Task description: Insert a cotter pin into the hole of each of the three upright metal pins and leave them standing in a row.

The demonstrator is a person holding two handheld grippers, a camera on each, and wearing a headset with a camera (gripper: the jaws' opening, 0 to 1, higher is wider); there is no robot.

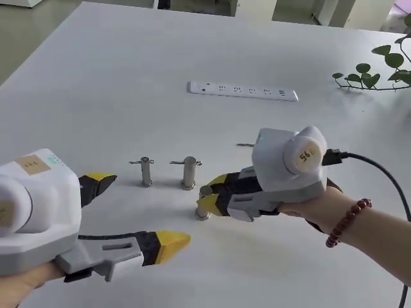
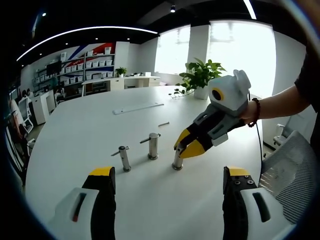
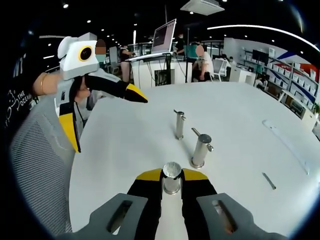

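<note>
Three upright metal pins stand in a row on the white table (image 1: pixel 128 83). The left pin (image 1: pixel 146 172) and the middle pin (image 1: pixel 188 172) each carry a cotter pin through the top. My right gripper (image 1: pixel 207 196) is shut on the third pin (image 1: pixel 203 210), seen up close between its yellow-tipped jaws (image 3: pixel 171 172). A loose cotter pin (image 1: pixel 244 145) lies on the table behind that gripper. My left gripper (image 1: pixel 136 215) hovers open at the lower left, apart from the pins, with nothing between its fingers (image 2: pixel 102 175).
A white power strip (image 1: pixel 243 90) lies across the table beyond the pins. Plant leaves (image 1: pixel 379 67) reach in at the right edge. A black cable (image 1: pixel 379 176) trails from the right gripper. People and desks (image 3: pixel 202 60) are in the room behind.
</note>
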